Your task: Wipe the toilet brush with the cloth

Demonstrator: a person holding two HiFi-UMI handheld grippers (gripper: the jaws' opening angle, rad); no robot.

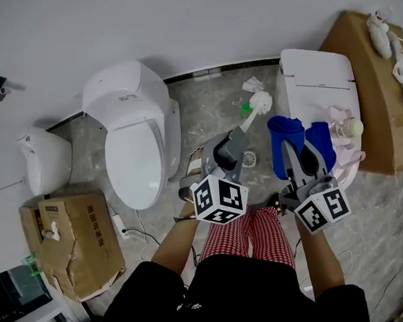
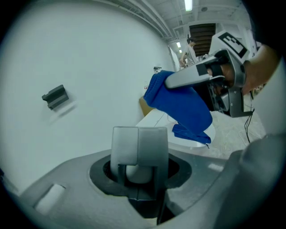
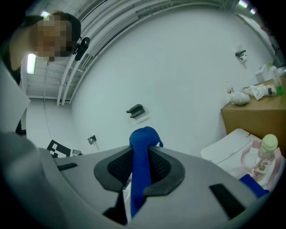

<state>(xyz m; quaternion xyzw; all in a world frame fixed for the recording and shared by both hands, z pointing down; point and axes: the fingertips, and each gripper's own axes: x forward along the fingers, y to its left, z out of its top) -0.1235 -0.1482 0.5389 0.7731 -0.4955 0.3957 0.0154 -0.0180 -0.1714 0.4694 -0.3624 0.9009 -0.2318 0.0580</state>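
Note:
The toilet brush (image 1: 256, 108) has a pale handle and a white head that points away from me. My left gripper (image 1: 237, 139) is shut on its handle, which stands end-on between the jaws in the left gripper view (image 2: 138, 145). The blue cloth (image 1: 287, 138) hangs over both sides of my right gripper (image 1: 303, 151), which is shut on it. In the right gripper view the blue cloth (image 3: 142, 161) runs up between the dark pads. The left gripper view shows the blue cloth (image 2: 181, 107) hanging from the right gripper (image 2: 201, 76), up and to the right of the brush. Cloth and brush are apart.
A white toilet (image 1: 132, 137) with its lid shut stands at the left, a second white toilet (image 1: 316, 73) at the right with a pink holder and bottle (image 1: 351, 129) on it. Cardboard boxes (image 1: 76, 245) (image 1: 380, 103) flank the floor. A floor drain (image 1: 248, 159) lies below the grippers.

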